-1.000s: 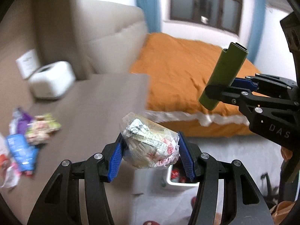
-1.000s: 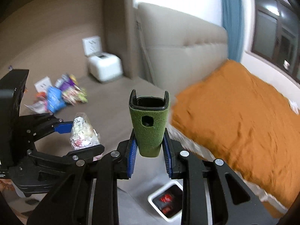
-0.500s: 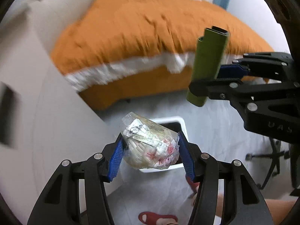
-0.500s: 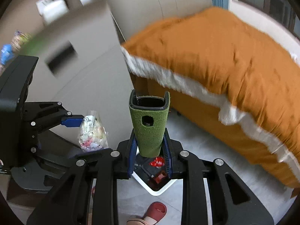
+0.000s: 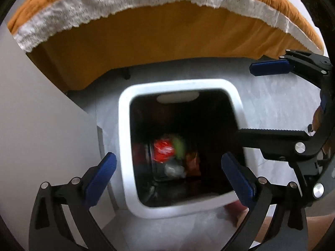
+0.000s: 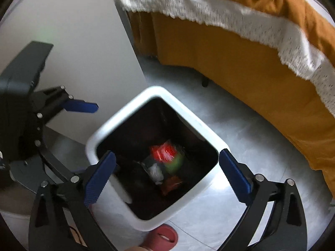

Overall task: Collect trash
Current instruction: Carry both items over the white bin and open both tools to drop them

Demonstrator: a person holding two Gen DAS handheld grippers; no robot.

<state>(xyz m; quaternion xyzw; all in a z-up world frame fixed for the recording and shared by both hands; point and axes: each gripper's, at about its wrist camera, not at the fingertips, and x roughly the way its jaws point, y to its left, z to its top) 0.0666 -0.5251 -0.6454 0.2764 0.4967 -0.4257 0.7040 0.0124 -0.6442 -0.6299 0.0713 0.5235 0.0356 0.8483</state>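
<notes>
A white trash bin (image 5: 123, 138) with a black liner stands on the grey floor directly below both grippers; it also shows in the right wrist view (image 6: 92, 144). Inside lie blurred pieces of trash: a red wrapper (image 5: 164, 149), a green item (image 5: 180, 146) and a clear crumpled bag (image 5: 174, 169); the same red wrapper (image 6: 162, 151), green item (image 6: 174, 163) and clear bag (image 6: 156, 171) show in the right wrist view. My left gripper (image 5: 167, 175) is open and empty above the bin. My right gripper (image 6: 167, 174) is open and empty above the bin too.
An orange bed cover with white lace trim (image 5: 146, 0) hangs behind the bin, also in the right wrist view (image 6: 251, 41). A grey cabinet side (image 5: 31, 104) stands left of the bin. A red slipper (image 6: 161, 237) is at the bin's near side.
Both grippers swung down over the bin and opened. The clear bag of trash left my left gripper and the green tube left my right gripper; both now lie in the bin.
</notes>
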